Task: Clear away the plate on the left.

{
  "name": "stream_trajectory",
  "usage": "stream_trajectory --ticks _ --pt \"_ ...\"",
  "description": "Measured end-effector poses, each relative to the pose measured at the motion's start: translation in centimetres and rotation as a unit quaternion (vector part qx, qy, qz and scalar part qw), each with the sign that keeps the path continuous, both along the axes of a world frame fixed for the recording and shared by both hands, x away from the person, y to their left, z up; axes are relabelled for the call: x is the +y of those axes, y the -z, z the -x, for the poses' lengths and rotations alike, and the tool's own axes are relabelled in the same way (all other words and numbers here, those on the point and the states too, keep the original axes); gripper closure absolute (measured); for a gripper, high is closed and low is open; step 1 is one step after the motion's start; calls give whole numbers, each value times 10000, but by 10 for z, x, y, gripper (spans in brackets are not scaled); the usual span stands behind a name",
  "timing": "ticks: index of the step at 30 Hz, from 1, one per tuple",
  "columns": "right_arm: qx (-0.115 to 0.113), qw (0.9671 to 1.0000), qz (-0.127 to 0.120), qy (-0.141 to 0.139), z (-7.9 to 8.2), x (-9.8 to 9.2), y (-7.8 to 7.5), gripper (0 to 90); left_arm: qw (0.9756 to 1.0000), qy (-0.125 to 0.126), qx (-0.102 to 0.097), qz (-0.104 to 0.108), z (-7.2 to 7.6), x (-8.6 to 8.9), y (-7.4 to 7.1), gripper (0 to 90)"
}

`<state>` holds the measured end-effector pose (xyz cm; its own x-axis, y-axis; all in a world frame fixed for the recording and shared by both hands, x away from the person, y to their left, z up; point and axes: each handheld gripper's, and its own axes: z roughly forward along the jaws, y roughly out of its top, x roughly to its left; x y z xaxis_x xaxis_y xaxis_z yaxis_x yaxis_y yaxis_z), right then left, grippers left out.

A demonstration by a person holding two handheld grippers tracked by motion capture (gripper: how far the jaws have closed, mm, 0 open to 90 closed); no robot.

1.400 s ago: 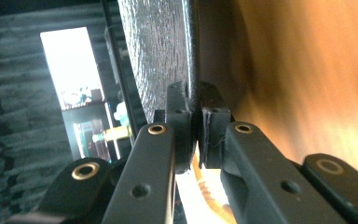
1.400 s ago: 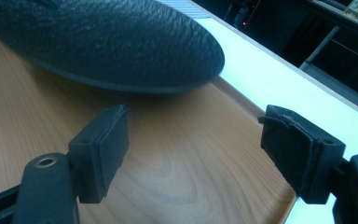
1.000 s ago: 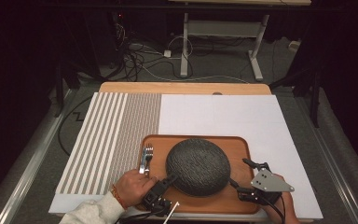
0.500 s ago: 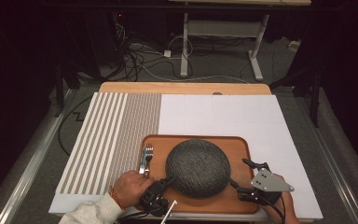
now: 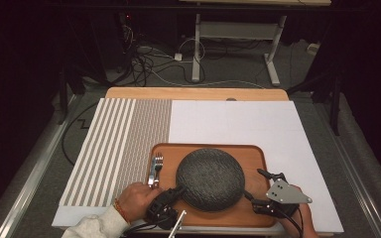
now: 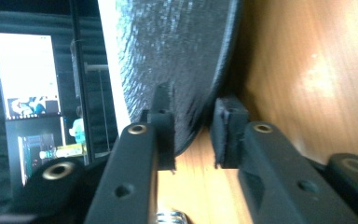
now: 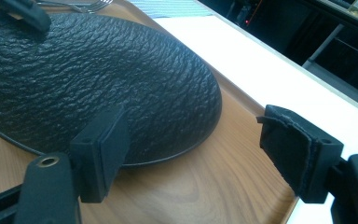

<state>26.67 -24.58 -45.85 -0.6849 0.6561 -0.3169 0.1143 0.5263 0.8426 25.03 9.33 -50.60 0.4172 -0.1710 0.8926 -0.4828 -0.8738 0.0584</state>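
Observation:
A round, dark, rough-textured plate (image 5: pixel 210 178) lies on a wooden tray (image 5: pixel 250 154) near the table's front edge. A fork (image 5: pixel 156 166) rests on the tray to the plate's left. My left gripper (image 5: pixel 178 191) is at the plate's front-left rim. In the left gripper view its jaws straddle that rim (image 6: pixel 200 93); they have just been opening, and the rim is still between the pads. My right gripper (image 5: pixel 254 184) stands open on the tray beside the plate's right rim (image 7: pixel 186 140), one pad next to the edge and the other well clear.
The tray sits on a white sheet (image 5: pixel 238 119) that adjoins a striped grey mat (image 5: pixel 114 144) on the left. A wooden table edge (image 5: pixel 193 93) shows at the back. Behind it are cables (image 5: pixel 144 64) and white desk legs (image 5: pixel 197 49) on the floor.
The plate sits a touch lower in the picture than a second ago. Both hands have stayed about where they were.

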Motion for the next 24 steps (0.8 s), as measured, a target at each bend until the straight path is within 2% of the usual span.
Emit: stream_trajectory --ticks 1,2,5,7,12,15,22,23,24 --pt "1 10000 8 -7 0 0 0 247 10000 -19 71 -19 0 0 -1 700" --pt "3 10000 8 -8 0 0 0 248 9999 -27 114 78 -1 1 -1 688" --pt "1 10000 6 -16 0 1 0 248 9994 -82 267 183 -1 2 -3 661" --pt "7 10000 6 -21 0 1 0 248 9983 -154 465 310 -2 3 -8 616" --pt "16 10000 8 -32 0 1 0 248 9936 -218 915 626 -5 9 -16 514" --pt "17 10000 15 -41 0 1 1 248 9896 -259 1182 775 -7 12 -21 464" --pt "19 10000 18 -45 0 1 0 248 9827 -292 1535 994 -9 22 -28 390" --pt "17 10000 20 -44 0 1 0 248 9819 -296 1552 1047 -9 23 -29 389" --pt "16 10000 19 -44 0 1 0 248 9800 -312 1583 1167 -10 25 -31 390"
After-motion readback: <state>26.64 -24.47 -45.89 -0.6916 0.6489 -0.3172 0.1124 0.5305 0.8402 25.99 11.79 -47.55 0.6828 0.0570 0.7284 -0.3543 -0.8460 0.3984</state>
